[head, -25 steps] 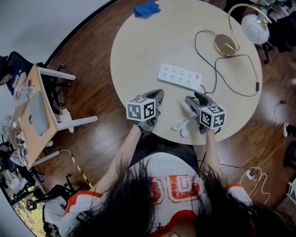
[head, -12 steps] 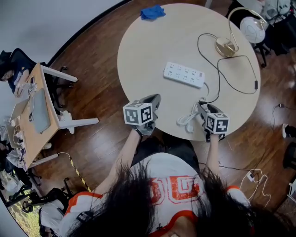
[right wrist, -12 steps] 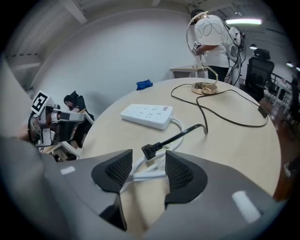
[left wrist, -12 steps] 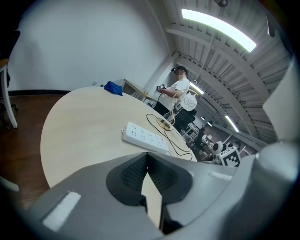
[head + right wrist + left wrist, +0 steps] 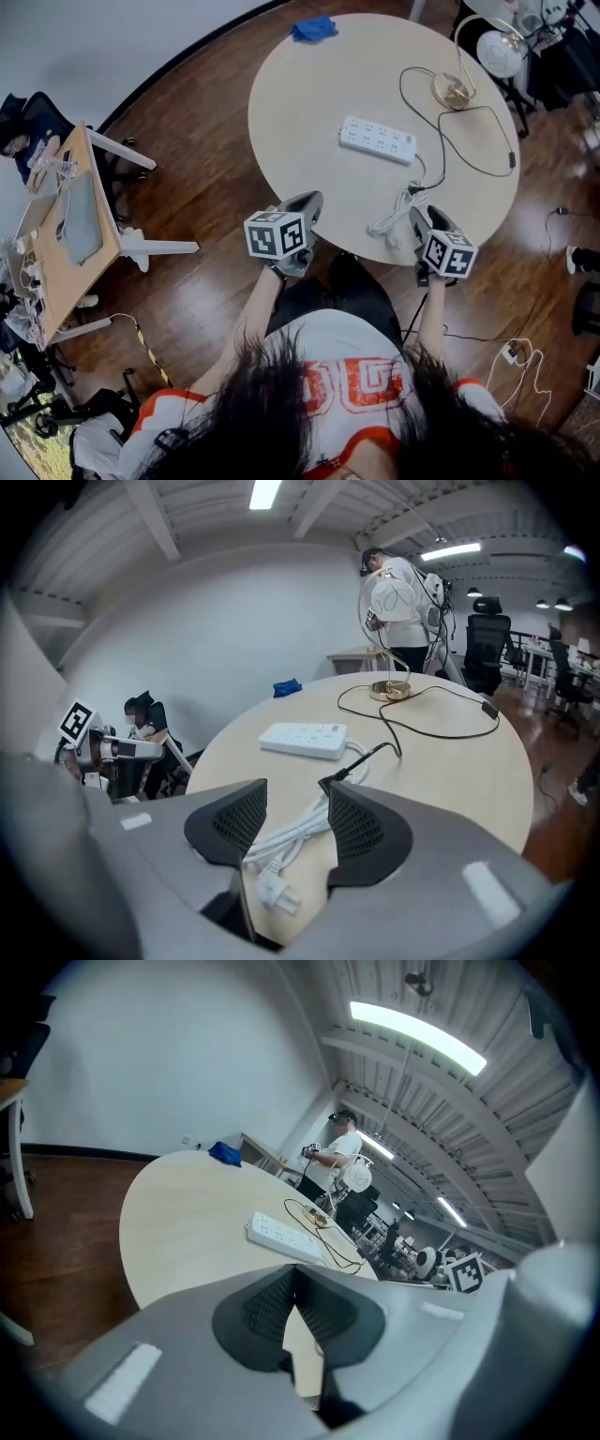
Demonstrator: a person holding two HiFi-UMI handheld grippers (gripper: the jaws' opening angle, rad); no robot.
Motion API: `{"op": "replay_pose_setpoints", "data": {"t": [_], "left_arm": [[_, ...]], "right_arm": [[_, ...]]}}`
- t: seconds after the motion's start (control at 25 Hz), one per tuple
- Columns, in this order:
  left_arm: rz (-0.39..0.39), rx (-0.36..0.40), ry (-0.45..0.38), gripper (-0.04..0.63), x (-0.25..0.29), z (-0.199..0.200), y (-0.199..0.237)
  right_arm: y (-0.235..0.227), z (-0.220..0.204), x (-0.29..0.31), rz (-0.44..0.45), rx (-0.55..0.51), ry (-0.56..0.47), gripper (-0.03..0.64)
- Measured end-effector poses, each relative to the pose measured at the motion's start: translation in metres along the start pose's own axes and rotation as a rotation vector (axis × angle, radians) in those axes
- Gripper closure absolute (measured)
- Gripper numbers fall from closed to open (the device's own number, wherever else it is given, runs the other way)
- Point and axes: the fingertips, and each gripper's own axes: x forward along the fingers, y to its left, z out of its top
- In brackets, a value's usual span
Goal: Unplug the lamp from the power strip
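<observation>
My left claw (image 5: 293,1279) is closed empty, and my right claw (image 5: 292,797) stands apart over the white cord (image 5: 281,841) beside the power strip (image 5: 378,139), where the black plug (image 5: 336,778) of the lamp (image 5: 497,52) lies unplugged.

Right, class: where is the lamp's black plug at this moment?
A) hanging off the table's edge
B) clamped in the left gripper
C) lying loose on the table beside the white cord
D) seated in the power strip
C: the black plug lies free on the table beside the white cord, apart from the power strip.
</observation>
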Motion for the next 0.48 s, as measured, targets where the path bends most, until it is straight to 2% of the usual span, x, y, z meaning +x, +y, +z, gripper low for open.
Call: {"op": "replay_pose_setpoints", "data": {"t": [0.24,0.48], "left_arm": [[-0.049,0.032,-0.044,0.595,-0.030,-0.007,-0.018],[-0.089,0.028,-0.093,0.595,-0.057,-0.019,-0.034]], "right_arm": [[0.043,0.013,-0.035,0.025,-0.015,-0.150,0.527],[0.068,0.004,-0.072,0.019,-0.033,-0.208,0.615]]}}
